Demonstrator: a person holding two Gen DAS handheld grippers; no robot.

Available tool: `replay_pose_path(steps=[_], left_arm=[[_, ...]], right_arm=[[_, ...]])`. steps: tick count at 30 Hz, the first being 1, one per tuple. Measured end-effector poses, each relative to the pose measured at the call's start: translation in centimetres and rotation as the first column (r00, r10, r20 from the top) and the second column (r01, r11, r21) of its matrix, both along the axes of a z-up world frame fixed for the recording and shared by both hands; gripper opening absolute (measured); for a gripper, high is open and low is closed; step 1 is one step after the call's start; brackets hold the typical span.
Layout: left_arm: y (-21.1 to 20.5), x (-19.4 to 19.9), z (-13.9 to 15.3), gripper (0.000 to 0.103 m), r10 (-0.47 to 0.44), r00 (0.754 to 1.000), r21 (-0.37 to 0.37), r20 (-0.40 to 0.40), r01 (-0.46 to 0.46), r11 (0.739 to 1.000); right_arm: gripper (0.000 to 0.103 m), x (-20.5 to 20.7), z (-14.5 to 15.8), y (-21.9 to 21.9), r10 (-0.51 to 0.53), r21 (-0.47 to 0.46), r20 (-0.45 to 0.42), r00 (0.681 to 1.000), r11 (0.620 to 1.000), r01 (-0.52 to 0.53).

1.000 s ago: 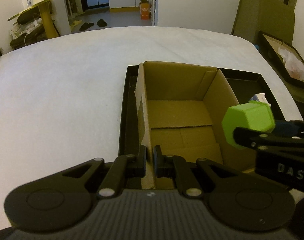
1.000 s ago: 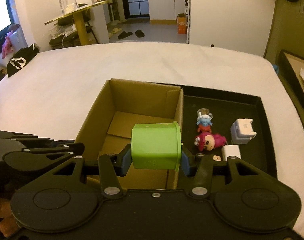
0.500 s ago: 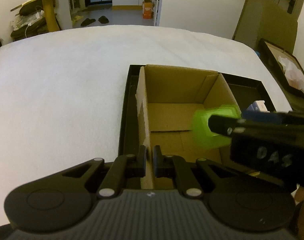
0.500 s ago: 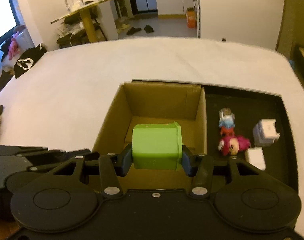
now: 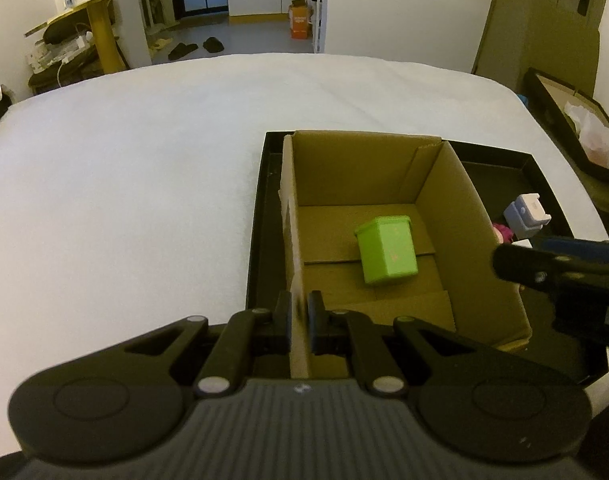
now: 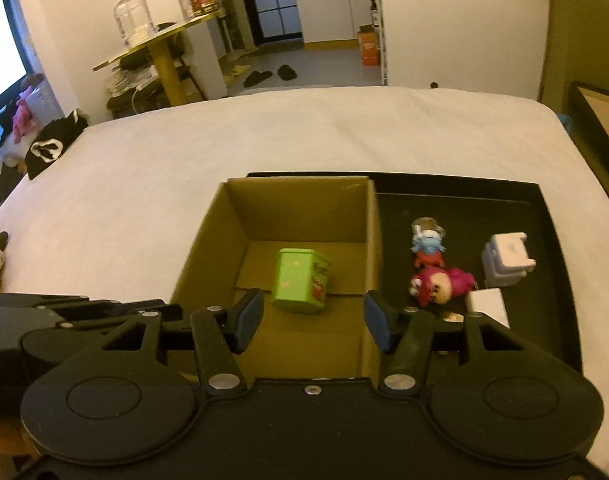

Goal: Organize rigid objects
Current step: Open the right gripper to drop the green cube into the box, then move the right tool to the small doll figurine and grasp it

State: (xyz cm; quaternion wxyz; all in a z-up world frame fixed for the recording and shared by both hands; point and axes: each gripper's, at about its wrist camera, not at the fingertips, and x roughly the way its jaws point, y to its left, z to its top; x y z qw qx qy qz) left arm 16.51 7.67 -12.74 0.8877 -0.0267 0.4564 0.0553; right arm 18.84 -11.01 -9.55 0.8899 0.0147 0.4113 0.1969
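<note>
Green tin [image 6: 302, 282] lies in the box [image 6: 208, 248]; right gripper [image 6: 310, 322], jaws just opened and empty, sits nearest the toys [image 6: 440, 284] to its right.

A bright green tin [image 6: 301, 282], printed with red on one face, is seen inside the plain brown box [image 6: 208, 240]. Right of the box, on the black tray [image 6: 544, 200], a pink doll [image 6: 440, 284], a blue-and-red figure [image 6: 426, 245] and two white blocks [image 6: 506, 258] are shown.
</note>
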Motion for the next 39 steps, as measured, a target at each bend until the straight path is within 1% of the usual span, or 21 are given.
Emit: replay_pose_path(steps=[6,9,12,15,16,17,20,21,23,26,33,36,39], left_arm=[[-0.5,-0.1,0.0,0.009,0.0,1.0,0.045,-0.004,0.0,0.999],[-0.8,-0.2,0.0,0.011,0.007,1.0,0.065,-0.01,-0.006,0.998],[-1.4,-0.3,0.0,0.016,0.002,1.0,0.103,-0.011,-0.001,0.995],[-1.7,-0.2,0.0,0.023,-0.001,1.0,0.131,-0.016,0.004,0.991],[-1.8,-0.2,0.0,0.028,-0.002,1.0,0.142,-0.018,0.004,0.99],[-1.9,-0.1,-0.1,0.031,-0.001,1.0,0.151,-0.02,0.004,0.988],[-2.2,0.1,0.0,0.049,0.006,1.0,0.171,-0.024,-0.002,0.985],[-2.3,0.1,0.0,0.051,0.009,1.0,0.175,-0.024,-0.005,0.985],[-2.4,0.1,0.1,0.06,0.012,1.0,0.185,-0.02,-0.008,0.983],[-2.8,0.2,0.2,0.068,0.01,1.0,0.209,-0.021,-0.006,0.978],[-3.7,0.8,0.1,0.07,0.027,0.999,0.245,-0.025,-0.02,0.969],[-4.0,1.1,0.1,0.071,0.034,0.999,0.269,-0.024,-0.026,0.963],[-4.3,1.6,-0.1,0.071,0.042,0.999,0.287,-0.031,-0.032,0.957]], right_arm=[[0.056,-0.2,-0.2,-2.8,-0.064,0.019,0.028,0.998,0.998,0.064],[0.056,-0.1,-0.8,-4.4,-0.102,0.032,0.024,0.995,0.994,0.101],[0.057,-0.1,-1.8,-6.0,-0.137,0.035,0.017,0.99,0.99,0.137],[0.058,0.1,-3.0,-7.6,-0.161,0.042,0.001,0.987,0.986,0.161],[0.058,0.1,-3.4,-8.0,-0.168,0.045,-0.004,0.986,0.985,0.168],[0.058,0.1,-3.8,-8.4,-0.176,0.048,-0.011,0.984,0.983,0.176],[0.058,0.4,-4.8,-9.4,-0.197,0.057,-0.031,0.98,0.978,0.198],[0.058,0.6,-5.3,-9.7,-0.205,0.063,-0.04,0.978,0.976,0.207],[0.058,0.9,-6.1,-10.2,-0.216,0.079,-0.06,0.974,0.972,0.221],[0.059,1.3,-7.4,-10.5,-0.223,0.098,-0.081,0.971,0.968,0.231],[0.059,2.9,-10.4,-11.4,-0.261,0.162,-0.15,0.954,0.945,0.284],[0.059,3.4,-11.1,-11.1,-0.266,0.154,-0.155,0.951,0.945,0.289],[0.059,3.8,-11.6,-10.7,-0.259,0.174,-0.162,0.952,0.942,0.286]])
